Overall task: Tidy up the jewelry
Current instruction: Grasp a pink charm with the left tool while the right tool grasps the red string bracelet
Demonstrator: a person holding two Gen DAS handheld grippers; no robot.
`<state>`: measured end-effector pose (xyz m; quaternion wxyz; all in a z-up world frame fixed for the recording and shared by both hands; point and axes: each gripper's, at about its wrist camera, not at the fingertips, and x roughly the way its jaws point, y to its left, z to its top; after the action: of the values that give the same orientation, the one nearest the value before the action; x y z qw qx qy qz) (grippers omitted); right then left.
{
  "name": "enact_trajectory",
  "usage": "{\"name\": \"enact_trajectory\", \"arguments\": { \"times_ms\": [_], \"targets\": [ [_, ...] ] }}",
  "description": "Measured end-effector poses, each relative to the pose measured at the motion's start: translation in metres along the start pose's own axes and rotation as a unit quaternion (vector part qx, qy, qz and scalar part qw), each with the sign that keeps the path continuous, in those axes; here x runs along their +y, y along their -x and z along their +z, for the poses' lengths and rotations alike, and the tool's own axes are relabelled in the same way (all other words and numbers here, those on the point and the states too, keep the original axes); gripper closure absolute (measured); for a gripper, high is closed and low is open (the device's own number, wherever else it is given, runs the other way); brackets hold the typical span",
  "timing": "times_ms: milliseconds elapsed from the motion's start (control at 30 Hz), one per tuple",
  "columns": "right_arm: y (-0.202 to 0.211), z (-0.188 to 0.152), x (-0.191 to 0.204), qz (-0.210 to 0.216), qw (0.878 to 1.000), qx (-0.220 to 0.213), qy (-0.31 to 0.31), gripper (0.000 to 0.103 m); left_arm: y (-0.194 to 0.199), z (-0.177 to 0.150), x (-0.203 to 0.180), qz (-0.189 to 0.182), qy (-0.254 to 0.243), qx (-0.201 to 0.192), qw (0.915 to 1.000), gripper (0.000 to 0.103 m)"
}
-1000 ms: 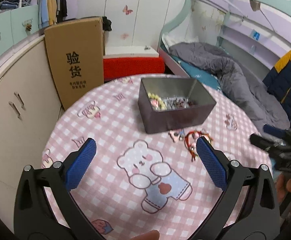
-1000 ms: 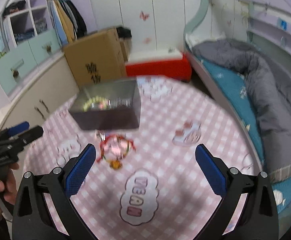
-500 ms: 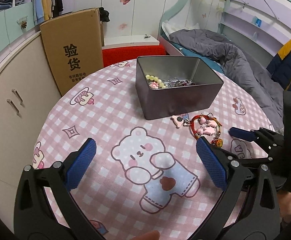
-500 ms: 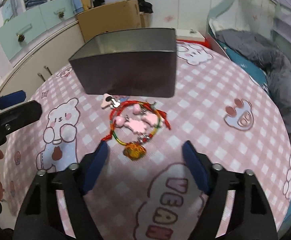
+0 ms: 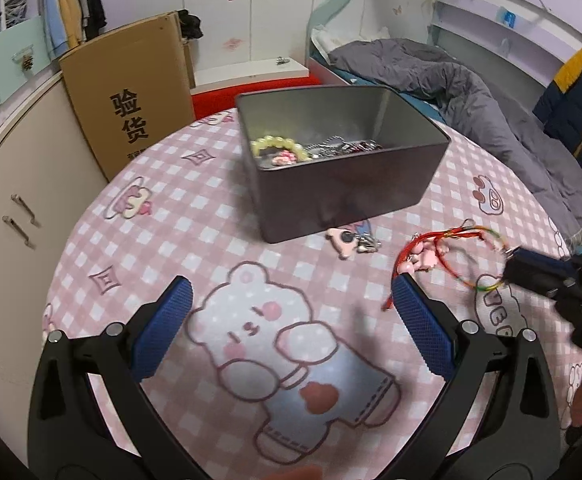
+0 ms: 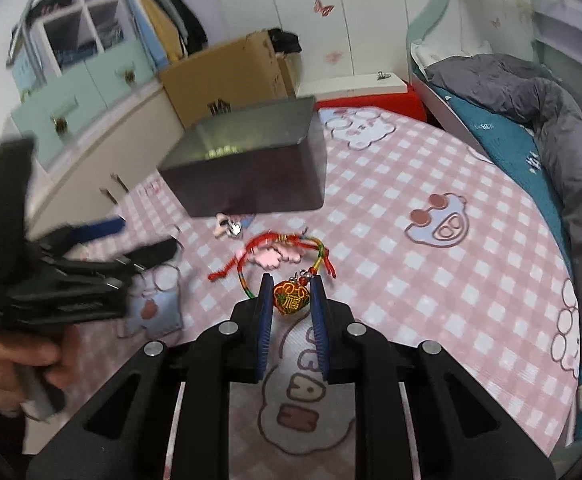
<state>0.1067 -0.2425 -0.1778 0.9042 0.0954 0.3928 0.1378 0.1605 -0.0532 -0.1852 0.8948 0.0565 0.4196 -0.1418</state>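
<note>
A grey metal box (image 5: 343,160) with beads and chains inside stands on the pink checked round table (image 5: 171,208); it also shows in the right wrist view (image 6: 251,168). A red and multicoloured string bracelet (image 6: 279,254) with pink charms lies in front of the box. My right gripper (image 6: 290,294) is shut on the bracelet's orange pendant (image 6: 289,300). In the left wrist view the bracelet (image 5: 447,256) hangs from the right gripper (image 5: 531,268). A small pink keychain (image 5: 347,240) lies by the box. My left gripper (image 5: 291,320) is open and empty above the bear print.
A cardboard box (image 5: 131,88) leans behind the table at the left beside low cabinets (image 5: 11,184). A bed with a grey duvet (image 5: 471,92) stands at the right. A red and white bench (image 5: 251,76) is behind the table.
My right gripper moved in and shut on the bracelet's pendant. The bracelet has shifted and lifted a little. My left gripper moved closer to the box and stayed open.
</note>
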Motion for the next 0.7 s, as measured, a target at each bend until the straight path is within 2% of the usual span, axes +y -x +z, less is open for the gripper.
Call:
{"name": "enact_trajectory", "arguments": {
  "times_ms": [333,433,567,600,700],
  "targets": [
    [0.051,0.018,-0.013,0.042,0.996,-0.067,-0.04,0.086,-0.003,-0.005,-0.026,-0.026,-0.04,0.0,0.9989,0.005],
    [0.064,0.019,-0.015,0.031,0.995,-0.081,-0.04,0.086,-0.006,-0.004,-0.036,-0.045,-0.052,-0.002,0.9976,0.005],
    [0.057,0.012,-0.026,0.008,0.997,-0.064,-0.05,0.086,-0.021,0.0,-0.053,-0.053,-0.072,0.008,0.996,0.005],
    [0.054,0.01,-0.028,0.008,0.997,-0.059,-0.054,0.086,-0.026,0.002,-0.058,-0.055,-0.077,0.009,0.9955,0.008],
    [0.048,0.005,-0.03,0.001,0.997,-0.049,-0.054,0.086,-0.04,0.004,-0.071,-0.06,-0.092,0.025,0.9936,0.033]
  ]
}}
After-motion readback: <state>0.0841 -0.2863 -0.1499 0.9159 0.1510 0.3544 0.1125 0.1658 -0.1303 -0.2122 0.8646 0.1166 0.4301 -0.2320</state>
